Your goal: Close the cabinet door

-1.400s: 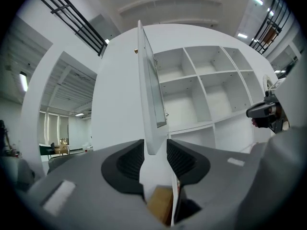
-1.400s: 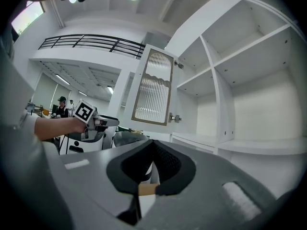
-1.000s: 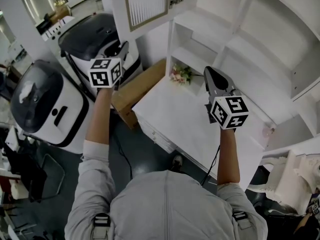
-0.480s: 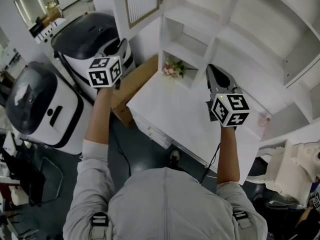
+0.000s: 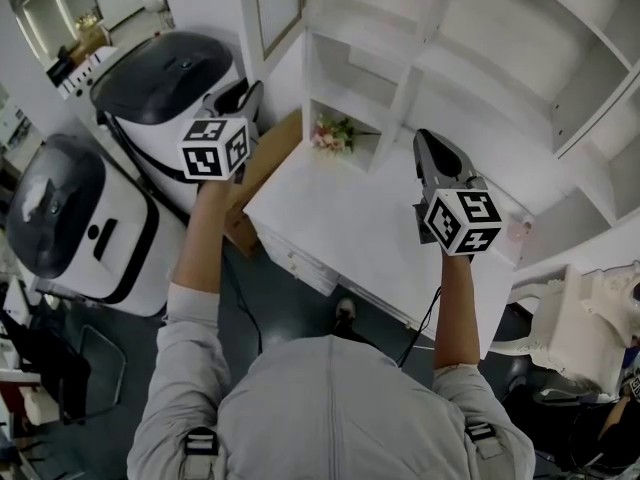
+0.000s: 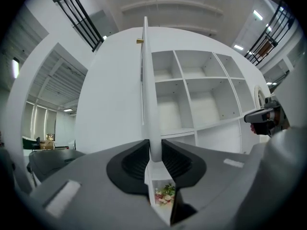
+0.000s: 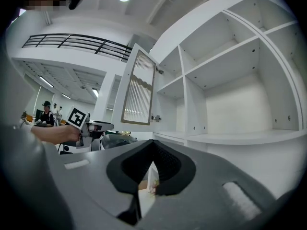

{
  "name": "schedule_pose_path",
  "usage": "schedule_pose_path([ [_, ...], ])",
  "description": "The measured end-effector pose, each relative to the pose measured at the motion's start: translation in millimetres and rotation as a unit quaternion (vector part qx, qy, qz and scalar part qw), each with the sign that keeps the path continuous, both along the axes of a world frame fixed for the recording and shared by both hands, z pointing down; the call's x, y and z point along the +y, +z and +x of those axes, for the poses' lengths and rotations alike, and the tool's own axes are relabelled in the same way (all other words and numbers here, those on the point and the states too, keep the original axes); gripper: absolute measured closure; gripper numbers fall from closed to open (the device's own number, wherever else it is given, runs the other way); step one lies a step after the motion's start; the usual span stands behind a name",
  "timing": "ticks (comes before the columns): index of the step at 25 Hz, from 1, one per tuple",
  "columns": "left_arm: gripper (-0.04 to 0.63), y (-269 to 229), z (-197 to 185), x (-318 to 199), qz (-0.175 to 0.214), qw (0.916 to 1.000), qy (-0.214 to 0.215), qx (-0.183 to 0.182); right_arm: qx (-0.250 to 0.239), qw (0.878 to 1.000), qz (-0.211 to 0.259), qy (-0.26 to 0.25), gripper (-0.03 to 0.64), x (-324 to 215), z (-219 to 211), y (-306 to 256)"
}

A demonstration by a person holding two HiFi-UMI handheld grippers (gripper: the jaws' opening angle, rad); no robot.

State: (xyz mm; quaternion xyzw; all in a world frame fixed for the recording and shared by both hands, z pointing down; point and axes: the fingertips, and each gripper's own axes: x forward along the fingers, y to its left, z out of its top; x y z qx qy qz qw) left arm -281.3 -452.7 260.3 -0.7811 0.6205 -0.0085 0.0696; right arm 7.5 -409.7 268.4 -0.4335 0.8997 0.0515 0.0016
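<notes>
The left gripper (image 5: 247, 98) has drawn level with the white-framed, ribbed-glass cabinet door (image 5: 277, 8), jaws opening, gripping nothing; the door stands wide open at the left edge of the white shelved cabinet (image 5: 408, 100), so the closing push remains. The right gripper (image 5: 432, 146) has its jaws slightly parted, empty
</notes>
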Motion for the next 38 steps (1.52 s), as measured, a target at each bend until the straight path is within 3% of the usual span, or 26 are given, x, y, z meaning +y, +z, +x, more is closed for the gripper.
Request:
schedule_pose_path([
  [7,0.468,-1.5,40.3,-2.3,0.008,0.9962,0.076,-0.042,0.009,1.0,-0.001,0.005,0.615,-6.1,4.7,-0.1],
  [17,0.414,-4.4,119.4,-25.1,0.023,0.9905,0.127,-0.047,0.015,1.0,-0.003,0.022,0.615,-14.6,20.1,1.8],
  [23,0.451,-10.9,190.9,-52.4,0.045,0.9779,0.186,-0.085,0.018,0.999,-0.013,0.039,0.615,-16.9,50.4,10.9],
  [27,0.497,-16.4,208.4,-71.4,0.042,0.9785,0.186,-0.077,0.024,0.998,-0.02,0.051,0.615,-19.7,73.2,18.5],
  [38,0.508,-19.7,236.0,-110.3,0.032,0.9809,0.185,-0.05,0.035,0.996,-0.045,0.073,0.612,-40.8,106.9,38.2],
])
